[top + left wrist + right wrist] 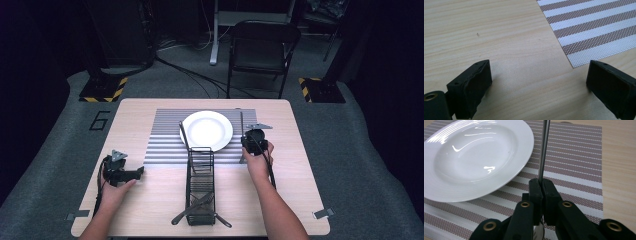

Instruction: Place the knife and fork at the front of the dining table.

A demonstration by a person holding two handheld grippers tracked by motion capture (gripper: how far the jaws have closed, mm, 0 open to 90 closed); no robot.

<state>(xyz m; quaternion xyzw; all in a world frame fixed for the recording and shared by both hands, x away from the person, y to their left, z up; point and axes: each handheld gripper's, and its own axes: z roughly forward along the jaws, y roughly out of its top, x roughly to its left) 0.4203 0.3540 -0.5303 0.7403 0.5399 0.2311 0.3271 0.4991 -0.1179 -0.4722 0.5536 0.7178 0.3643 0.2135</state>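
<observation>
My right gripper (541, 185) is shut on the thin handle of a metal utensil (543, 150), which runs away from the jaws over the striped placemat (576, 162). A shiny rounded end shows below the jaws. The utensil (241, 122) lies just right of the white plate (206, 130) on the mat (165, 145), under my right gripper (252, 141). My left gripper (539, 82) stands open over bare wood by the mat's corner (594, 30), nothing between its pads. It sits at the table's left (131, 173).
A black wire cutlery caddy (200, 185) stands in the middle near the front edge with several utensils in it, one dark handle (184, 135) leaning toward the plate. The wooden table (300, 190) ends close behind the mat. A folding chair (260, 50) stands beyond.
</observation>
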